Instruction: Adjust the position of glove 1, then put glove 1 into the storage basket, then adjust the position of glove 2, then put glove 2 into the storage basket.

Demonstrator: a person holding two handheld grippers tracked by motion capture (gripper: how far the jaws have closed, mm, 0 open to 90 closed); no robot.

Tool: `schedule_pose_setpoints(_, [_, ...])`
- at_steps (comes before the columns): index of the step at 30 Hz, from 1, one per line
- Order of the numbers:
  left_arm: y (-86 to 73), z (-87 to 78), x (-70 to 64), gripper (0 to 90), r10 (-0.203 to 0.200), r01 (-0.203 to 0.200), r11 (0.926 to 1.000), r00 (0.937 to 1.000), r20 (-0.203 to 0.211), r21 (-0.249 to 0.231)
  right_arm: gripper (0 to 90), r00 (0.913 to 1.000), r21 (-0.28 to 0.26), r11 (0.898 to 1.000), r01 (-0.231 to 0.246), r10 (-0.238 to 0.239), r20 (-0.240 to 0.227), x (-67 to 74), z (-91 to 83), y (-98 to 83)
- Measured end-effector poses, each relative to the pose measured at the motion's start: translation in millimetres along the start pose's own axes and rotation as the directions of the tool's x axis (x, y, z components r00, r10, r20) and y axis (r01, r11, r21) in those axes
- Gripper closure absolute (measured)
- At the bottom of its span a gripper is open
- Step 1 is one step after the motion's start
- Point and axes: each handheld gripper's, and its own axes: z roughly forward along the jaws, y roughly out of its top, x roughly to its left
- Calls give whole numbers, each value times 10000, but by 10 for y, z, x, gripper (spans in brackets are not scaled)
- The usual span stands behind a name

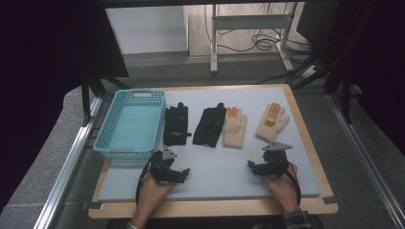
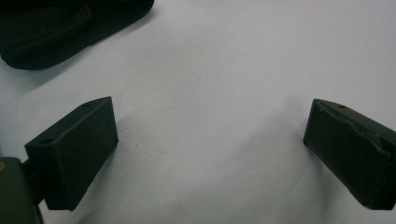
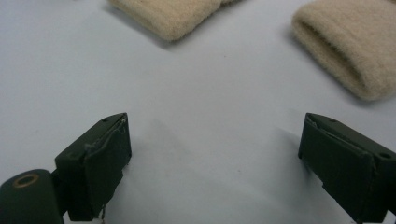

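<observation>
Both grippers, L [image 1: 173,168] & R [image 1: 263,164], wide open, empty, above grey mat [image 1: 219,176]

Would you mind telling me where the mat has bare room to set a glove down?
The strip of mat between the left gripper and right gripper, below the gloves, is bare. The basket is empty too. It is crowded across the middle, where the black gloves and cream gloves lie close together.

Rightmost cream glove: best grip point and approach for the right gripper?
Probably the cuff. The rightmost cream glove lies flat, fingers pointing away, its thick cuff end nearest the open right gripper. Come in low from the person's side and pinch the cuff edge.
</observation>
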Motion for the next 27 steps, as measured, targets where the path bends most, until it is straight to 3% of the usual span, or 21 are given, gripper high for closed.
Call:
schedule_pose_setpoints(17, [-1,-4,5,33,38,-38,10000,10000,0,36,89,10000,12,10000,11,-11,8,-1,-1,0])
schedule_pose_setpoints(27, [-1,-3,5,34,32,-32,10000,10000,-3,18,154,9996,-94,9996,-261,260,-143,-37,-20,20])
